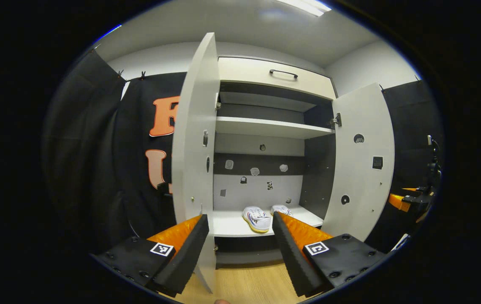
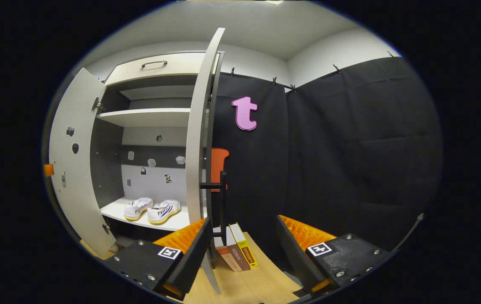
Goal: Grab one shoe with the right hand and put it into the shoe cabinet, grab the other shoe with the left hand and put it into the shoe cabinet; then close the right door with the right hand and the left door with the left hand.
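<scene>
Two white shoes sit side by side on the cabinet's lower shelf [image 1: 232,226]: one shoe [image 1: 256,218] nearer, the other shoe [image 1: 281,209] behind my finger; in the right gripper view they appear as a pair [image 2: 138,208] [image 2: 164,211]. Both cabinet doors stand open: the left door [image 1: 194,139] and the right door [image 1: 360,160]. My left gripper [image 1: 240,236] is open, with the left door's edge by its left finger. My right gripper [image 2: 240,240] is open, and the right door's edge [image 2: 200,126] rises just above its left finger. The other gripper [image 1: 411,198] shows at the far right.
A drawer with a dark handle [image 1: 283,74] tops the cabinet, and an upper shelf [image 1: 265,126] is bare. Several books [image 2: 236,251] stand on the wooden floor [image 2: 253,283] beside the cabinet, by a black stand [image 2: 222,198] with an orange part. Black cloth walls surround the booth.
</scene>
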The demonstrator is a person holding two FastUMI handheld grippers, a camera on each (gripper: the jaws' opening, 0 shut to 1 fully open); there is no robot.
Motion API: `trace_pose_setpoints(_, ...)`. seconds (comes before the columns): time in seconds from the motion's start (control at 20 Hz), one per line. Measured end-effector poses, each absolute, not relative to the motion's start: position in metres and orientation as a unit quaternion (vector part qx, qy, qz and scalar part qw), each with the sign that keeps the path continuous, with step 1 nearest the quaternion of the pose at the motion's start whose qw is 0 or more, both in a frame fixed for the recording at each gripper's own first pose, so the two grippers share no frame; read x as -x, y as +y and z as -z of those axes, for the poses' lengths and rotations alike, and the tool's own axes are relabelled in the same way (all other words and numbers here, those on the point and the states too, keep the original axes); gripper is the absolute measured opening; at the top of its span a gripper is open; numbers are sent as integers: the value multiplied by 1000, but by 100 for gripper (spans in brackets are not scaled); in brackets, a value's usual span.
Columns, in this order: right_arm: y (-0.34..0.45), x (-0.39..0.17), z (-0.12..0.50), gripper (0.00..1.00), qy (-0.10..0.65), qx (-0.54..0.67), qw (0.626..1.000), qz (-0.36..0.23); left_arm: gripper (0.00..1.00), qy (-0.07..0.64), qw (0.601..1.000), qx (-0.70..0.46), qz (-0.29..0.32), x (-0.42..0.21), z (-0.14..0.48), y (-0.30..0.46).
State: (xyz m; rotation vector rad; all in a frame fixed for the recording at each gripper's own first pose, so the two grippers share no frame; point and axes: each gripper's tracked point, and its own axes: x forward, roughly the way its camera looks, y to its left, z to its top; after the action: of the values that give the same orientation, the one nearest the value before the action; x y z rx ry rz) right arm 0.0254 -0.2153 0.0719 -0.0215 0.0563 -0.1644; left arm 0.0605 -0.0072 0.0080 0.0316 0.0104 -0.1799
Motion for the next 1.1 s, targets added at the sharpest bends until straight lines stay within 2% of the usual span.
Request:
trace_pose_setpoints(0.05,-214,-30,-68,93,34,14,996,79,97,3,996,-16,85,-56,-10,1)
trace_pose_setpoints(0.1,-215,-33,-66,99,35,19,996,81,96,2,997,-17,78,-51,-10,11)
trace_pose_setpoints(0.15,-216,-34,-66,92,35,26,996,83,96,3,997,-17,71,-47,-11,21)
trace_pose_setpoints(0.35,-201,-35,-66,88,39,37,997,57,96,5,999,-7,46,-35,-11,58)
trace_pose_setpoints(0.5,-179,-36,-65,71,43,27,998,31,97,9,1000,-3,24,-28,-8,87)
trace_pose_setpoints(0.6,-163,-37,-64,65,40,13,999,16,96,13,1000,2,11,-25,-6,105)
trace_pose_setpoints(0.85,-110,-45,-64,64,35,11,999,-39,94,9,1000,13,4,-24,-8,127)
trace_pose_setpoints(0.95,-89,-52,-65,65,33,2,998,-60,96,9,1000,16,1,-23,-6,134)
trace_pose_setpoints(1.1,-63,-68,-62,75,34,-23,996,-80,97,14,1000,17,-6,-24,-2,144)
